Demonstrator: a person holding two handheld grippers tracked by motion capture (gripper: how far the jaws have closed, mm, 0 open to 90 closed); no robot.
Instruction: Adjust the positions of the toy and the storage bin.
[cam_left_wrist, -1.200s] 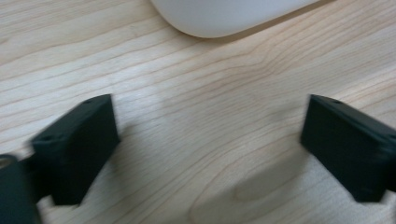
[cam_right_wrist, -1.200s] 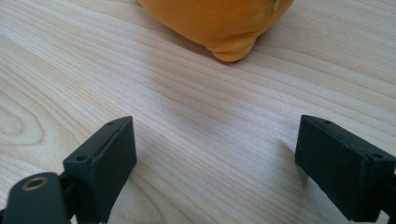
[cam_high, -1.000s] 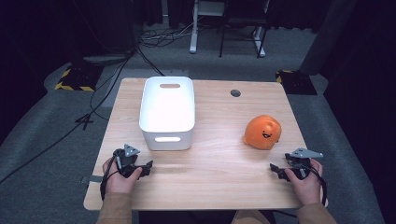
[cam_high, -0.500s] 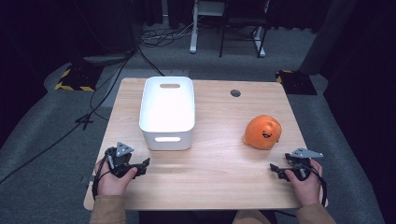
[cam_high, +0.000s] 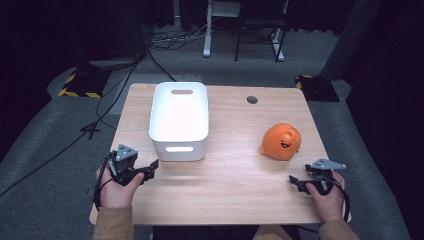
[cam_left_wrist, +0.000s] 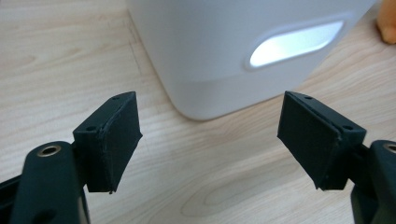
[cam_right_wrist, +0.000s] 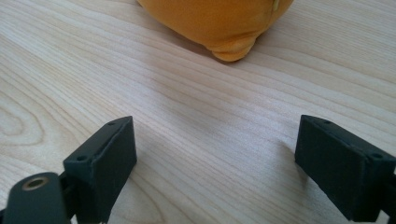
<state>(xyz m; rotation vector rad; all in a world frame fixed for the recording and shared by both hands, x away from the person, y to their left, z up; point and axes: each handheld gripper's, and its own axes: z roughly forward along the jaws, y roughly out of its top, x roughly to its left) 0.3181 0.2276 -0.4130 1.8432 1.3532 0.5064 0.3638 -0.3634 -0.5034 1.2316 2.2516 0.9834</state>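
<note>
Orange rounded plush toy (cam_high: 281, 141), smooth white bin (cam_high: 179, 120).

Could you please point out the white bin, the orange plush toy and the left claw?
white bin (cam_high: 178, 148): high view, near wall.
orange plush toy (cam_high: 281, 141): high view, body.
left claw (cam_left_wrist: 210, 140): left gripper view, between fingertips.

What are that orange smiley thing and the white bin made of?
The orange toy looks like soft plush: a fuzzy matt surface with a stitched seam and a squashed, rounded shape. The white bin looks like moulded plastic: smooth, faintly glossy walls, rounded corners and cut-out handle slots. The table shows pale wood grain, possibly a laminate.
</note>
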